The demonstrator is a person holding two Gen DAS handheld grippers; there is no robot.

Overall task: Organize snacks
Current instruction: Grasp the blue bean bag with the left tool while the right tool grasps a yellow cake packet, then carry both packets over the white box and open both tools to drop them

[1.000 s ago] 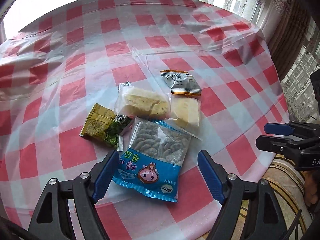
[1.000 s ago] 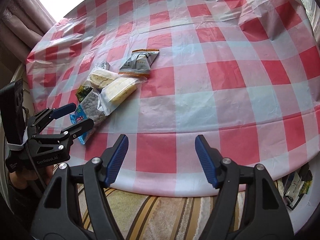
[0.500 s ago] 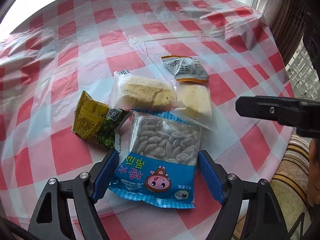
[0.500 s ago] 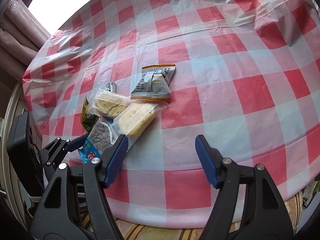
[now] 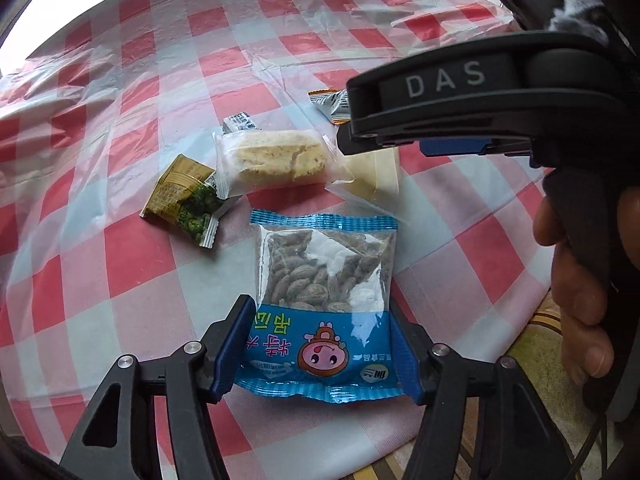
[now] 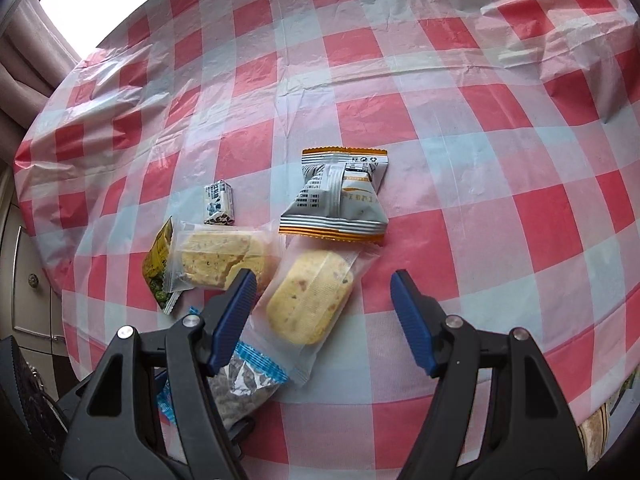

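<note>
Right gripper [image 5: 452, 146] hides most of the grey-and-orange packet [image 5: 330, 105] and part of 1 clear-wrapped cake [image 5: 380, 178]. Small packet's [image 6: 218, 203] print is too tiny to read.

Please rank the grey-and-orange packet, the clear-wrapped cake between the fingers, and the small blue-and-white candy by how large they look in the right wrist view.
1. Clear-wrapped cake and grey-and-orange packet: they look about alike; the cake lies nearer the camera, so I won't rank them.
2. Blue-and-white candy: clearly smallest.
</note>
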